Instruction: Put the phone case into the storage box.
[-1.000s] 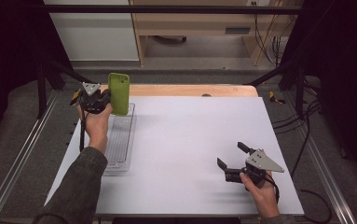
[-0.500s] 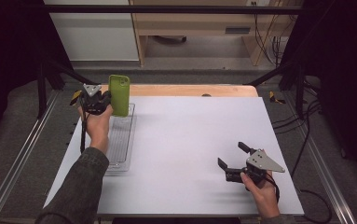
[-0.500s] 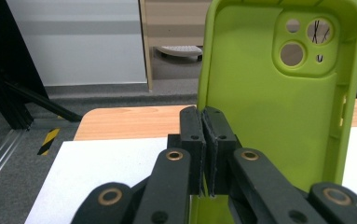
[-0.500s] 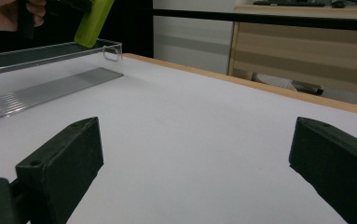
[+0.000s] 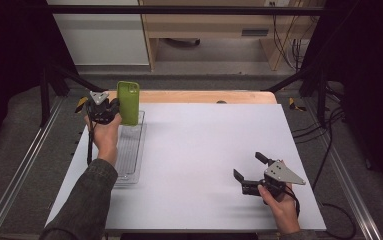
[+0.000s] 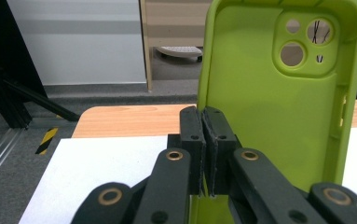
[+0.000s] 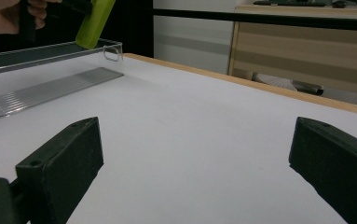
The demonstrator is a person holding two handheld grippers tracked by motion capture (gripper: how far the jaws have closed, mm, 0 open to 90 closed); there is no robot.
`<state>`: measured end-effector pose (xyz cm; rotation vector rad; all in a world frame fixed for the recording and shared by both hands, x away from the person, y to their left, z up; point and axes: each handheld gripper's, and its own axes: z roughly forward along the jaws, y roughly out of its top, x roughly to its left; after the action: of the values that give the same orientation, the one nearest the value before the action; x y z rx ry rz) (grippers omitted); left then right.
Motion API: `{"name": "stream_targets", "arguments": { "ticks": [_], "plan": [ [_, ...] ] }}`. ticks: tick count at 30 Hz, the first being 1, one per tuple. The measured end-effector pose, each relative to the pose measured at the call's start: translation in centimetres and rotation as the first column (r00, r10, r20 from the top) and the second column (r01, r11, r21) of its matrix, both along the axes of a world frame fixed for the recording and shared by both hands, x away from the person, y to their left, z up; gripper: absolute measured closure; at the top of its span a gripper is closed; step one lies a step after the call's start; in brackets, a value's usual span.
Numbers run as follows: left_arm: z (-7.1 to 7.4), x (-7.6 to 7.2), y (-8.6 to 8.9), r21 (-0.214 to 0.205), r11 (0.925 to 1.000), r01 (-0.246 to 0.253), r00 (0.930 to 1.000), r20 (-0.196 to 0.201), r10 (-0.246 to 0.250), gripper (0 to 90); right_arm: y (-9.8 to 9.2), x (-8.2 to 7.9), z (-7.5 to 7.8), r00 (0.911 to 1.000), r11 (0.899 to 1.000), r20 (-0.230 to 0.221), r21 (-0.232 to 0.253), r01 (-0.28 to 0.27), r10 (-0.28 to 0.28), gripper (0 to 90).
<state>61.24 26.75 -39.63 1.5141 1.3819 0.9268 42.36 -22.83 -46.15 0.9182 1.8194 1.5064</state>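
My left claw (image 5: 110,108) is clamped tight on the side edge of the green phone case (image 5: 128,102), its jaws pressed nearly flat together on the thin wall, as my left claw's own camera shows with the case (image 6: 278,93) rising upright just to the right of the jaws, its inside and camera cut-outs facing me. The case hangs in the air over the far end of the clear tray (image 5: 129,150), which lies just below and toward me from the left claw on the white surface (image 5: 204,150); from my right claw's camera the lower end of the case (image 7: 94,21) looks to be just above the tray's rim (image 7: 50,49), though I cannot tell whether it touches. My right claw (image 5: 249,172) rests wide apart with nothing between its jaws, low over the near right part of the surface, well away from the tray. As I judge it, the pick-up is done and the case is secure in my grip; what is left is either lowering it into the tray and letting go, or carrying it clear of the tray, and these views do not settle which.
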Motion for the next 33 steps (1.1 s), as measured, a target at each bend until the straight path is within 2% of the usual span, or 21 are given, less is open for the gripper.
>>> {"name": "stream_targets", "arguments": {
  "ticks": [33],
  "plan": [
    [-1.1, 0.3, -0.2, -0.001, 0.9999, -0.014, 0.999, -0.042, 0.014, 86.6, 0.0, 0.0, 0.0, 1.0, 1.0, -0.001, 0.0, -0.001, 0.001, 3.1]
  ]
}}
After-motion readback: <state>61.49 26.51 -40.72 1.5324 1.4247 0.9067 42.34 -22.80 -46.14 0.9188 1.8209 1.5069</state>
